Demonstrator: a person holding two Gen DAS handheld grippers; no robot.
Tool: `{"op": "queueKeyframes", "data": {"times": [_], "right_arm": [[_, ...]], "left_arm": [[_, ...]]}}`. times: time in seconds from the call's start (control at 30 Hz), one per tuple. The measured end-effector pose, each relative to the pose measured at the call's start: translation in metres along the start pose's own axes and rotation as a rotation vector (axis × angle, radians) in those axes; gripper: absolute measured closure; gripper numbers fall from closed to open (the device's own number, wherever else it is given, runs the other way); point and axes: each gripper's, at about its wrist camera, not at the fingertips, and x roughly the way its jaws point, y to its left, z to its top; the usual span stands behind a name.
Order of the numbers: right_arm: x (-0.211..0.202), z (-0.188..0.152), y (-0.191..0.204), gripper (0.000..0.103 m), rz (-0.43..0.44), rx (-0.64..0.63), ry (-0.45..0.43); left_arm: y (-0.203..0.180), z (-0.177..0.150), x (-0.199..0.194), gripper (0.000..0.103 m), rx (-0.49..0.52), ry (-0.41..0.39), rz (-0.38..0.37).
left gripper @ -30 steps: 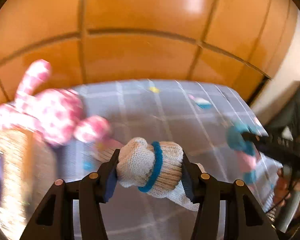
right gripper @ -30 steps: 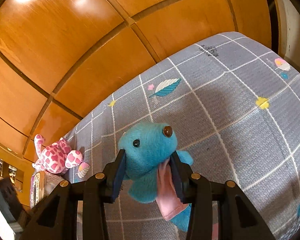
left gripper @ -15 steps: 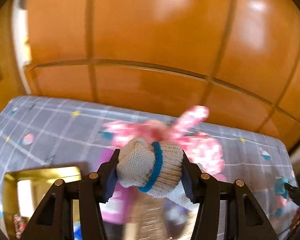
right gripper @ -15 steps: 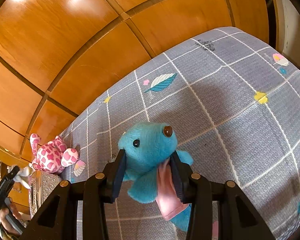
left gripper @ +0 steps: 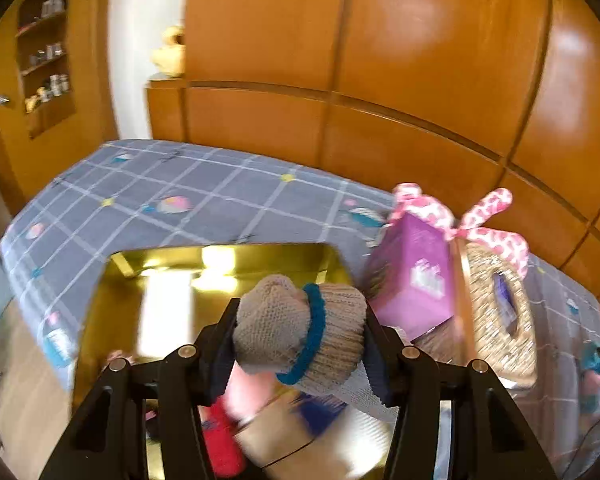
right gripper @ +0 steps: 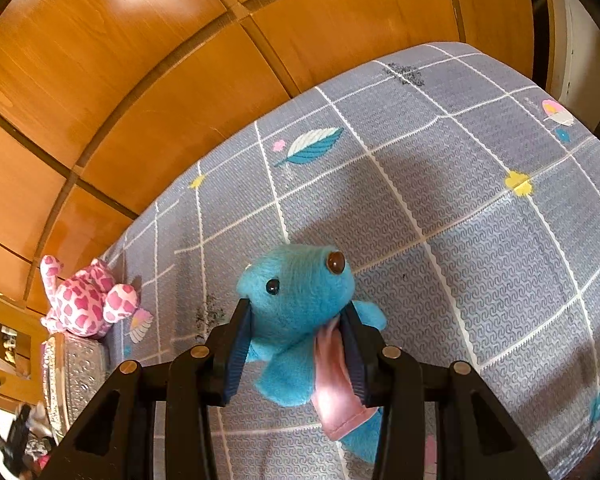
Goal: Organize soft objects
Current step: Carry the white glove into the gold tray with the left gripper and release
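Observation:
My left gripper [left gripper: 300, 330] is shut on a beige knitted sock bundle [left gripper: 296, 326] with a blue band, held above a shiny gold box [left gripper: 112, 280]. Blurred red, pink and blue soft things [left gripper: 236, 432] lie in the box below the fingers. My right gripper [right gripper: 296, 332] is shut on a blue plush toy [right gripper: 300, 292] with a pink cloth [right gripper: 336, 384], held above the grey checked mat [right gripper: 460, 240]. A pink spotted plush [right gripper: 88, 300] sits at the mat's far left; it also shows in the left wrist view [left gripper: 488, 232].
A purple box [left gripper: 412, 276] and a woven basket [left gripper: 500, 312] stand right of the gold box, in front of the pink plush. Wooden wall panels [left gripper: 380, 80] run behind the mat. Shelves [left gripper: 44, 52] stand at far left.
My left gripper has swung left with the sock bundle, from the pink plush to above the gold box. My right gripper holds the blue plush almost still.

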Motion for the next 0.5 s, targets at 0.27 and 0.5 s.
{"op": "queueKeyframes", "data": {"times": [0.27, 0.5], "right_arm": [[0.008, -0.003, 0.001, 0.061, -0.069, -0.014, 0.024], [0.019, -0.013, 0.007, 0.061, -0.137, -0.056, 0.051]], "left_arm": [[0.055, -0.037, -0.033, 0.047, -0.048, -0.063, 0.168], [0.082, -0.059, -0.031, 0.047, -0.064, -0.037, 0.234]]}}
